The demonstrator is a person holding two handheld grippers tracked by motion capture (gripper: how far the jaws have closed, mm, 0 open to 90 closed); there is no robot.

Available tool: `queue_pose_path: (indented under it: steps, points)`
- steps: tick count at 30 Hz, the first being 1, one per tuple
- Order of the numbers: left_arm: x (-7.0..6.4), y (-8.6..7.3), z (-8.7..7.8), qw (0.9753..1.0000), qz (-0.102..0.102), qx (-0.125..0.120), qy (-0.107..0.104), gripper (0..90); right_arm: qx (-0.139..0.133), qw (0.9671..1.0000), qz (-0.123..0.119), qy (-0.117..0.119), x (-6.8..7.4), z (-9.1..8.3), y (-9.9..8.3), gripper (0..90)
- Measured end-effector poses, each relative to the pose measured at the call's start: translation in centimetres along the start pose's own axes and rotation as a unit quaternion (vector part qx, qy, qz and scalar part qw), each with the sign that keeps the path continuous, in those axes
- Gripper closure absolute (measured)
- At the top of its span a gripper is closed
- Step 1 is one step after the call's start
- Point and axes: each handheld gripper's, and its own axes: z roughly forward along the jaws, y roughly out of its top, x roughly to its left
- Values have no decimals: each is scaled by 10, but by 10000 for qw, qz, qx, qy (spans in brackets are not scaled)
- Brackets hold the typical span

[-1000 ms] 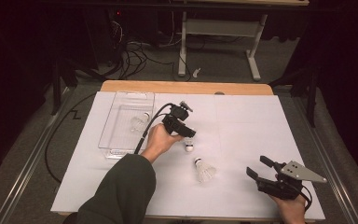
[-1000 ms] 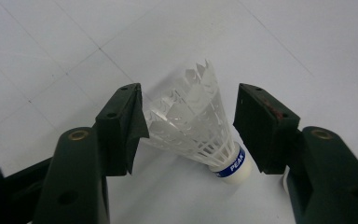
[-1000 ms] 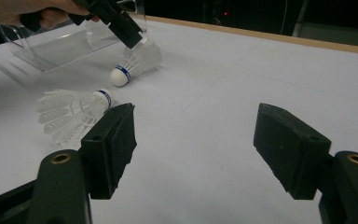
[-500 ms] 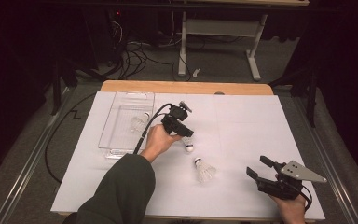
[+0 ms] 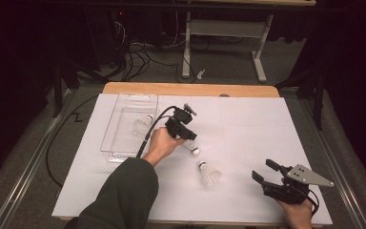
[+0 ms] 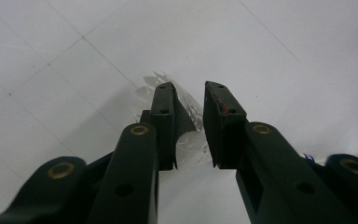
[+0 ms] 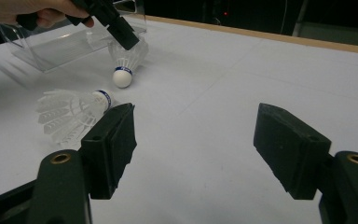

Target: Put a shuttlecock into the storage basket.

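Your left gripper (image 5: 189, 138) sits near the middle of the tabletop, tilted down over a shuttlecock (image 5: 191, 147). In the left gripper view its feather skirt (image 6: 186, 122) lies between the two black jaws, which stand narrow around it; you cannot tell whether they press the feathers yet. In the right gripper view that shuttlecock (image 7: 125, 63) stands skirt up with its round white cork on the tabletop, ringed by a blue band.

A second shuttlecock (image 5: 208, 173) lies on its side toward the near edge, between your two grippers, its skirt thin, white and ribbed. Your right gripper (image 5: 266, 173) rests near the near right corner, jaws spread wide around nothing, their pads blocky and matte black.

A clear plastic tray (image 5: 119, 143) with a glossy raised rim lies toward the far left corner, just beside your left hand (image 5: 160, 143), and holds a third shuttlecock (image 5: 143, 124). A smooth white sheet (image 5: 252, 129) covers the tabletop; pale wood (image 5: 190, 89) shows along the far edge.
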Motion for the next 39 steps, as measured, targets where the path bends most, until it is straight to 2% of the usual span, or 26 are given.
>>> queue_pose_path:
  steps: [5, 18, 39]
  points:
    - [-1, 0, -2, 10000, 15, -17, -95, 805, 3, 10000, 0, 0, 0, 0, 0, 300]
    - [-5, 0, -7, 9998, 71, -87, -187, 873, 6, 10000, -4, 5, 0, 0, 0, 299]
    - [-8, -4, -27, 9990, 131, -380, -180, 888, -29, 10000, -36, -25, 1, 0, 0, 301]
